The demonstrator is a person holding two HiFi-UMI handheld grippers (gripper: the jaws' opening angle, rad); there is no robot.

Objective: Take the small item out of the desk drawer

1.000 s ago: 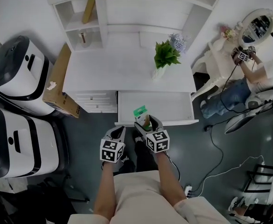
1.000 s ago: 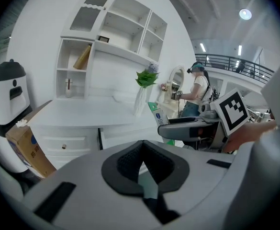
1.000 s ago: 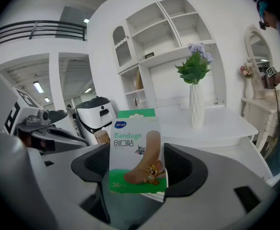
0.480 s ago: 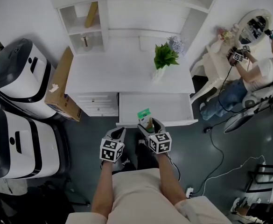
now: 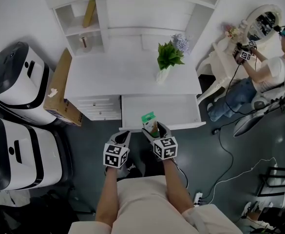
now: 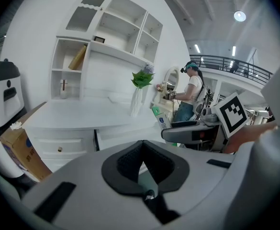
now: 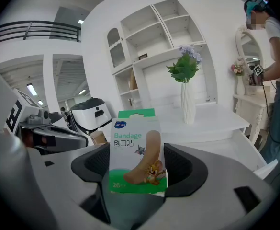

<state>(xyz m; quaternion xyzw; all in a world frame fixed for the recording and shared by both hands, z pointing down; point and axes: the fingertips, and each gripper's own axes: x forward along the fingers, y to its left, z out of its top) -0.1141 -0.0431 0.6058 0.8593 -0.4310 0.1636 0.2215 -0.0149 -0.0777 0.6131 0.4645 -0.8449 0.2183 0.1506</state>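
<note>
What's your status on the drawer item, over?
Right gripper shut on bandage box, held upright. Left gripper shut, empty. Drawer open, box at its front edge. Nothing seen in the way.

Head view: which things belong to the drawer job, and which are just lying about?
Job:
- bandage box, clamped in the right gripper
- open desk drawer

Lying about:
- vase of flowers on the desk top
- cardboard box beside the desk
- white machines on the left
</note>
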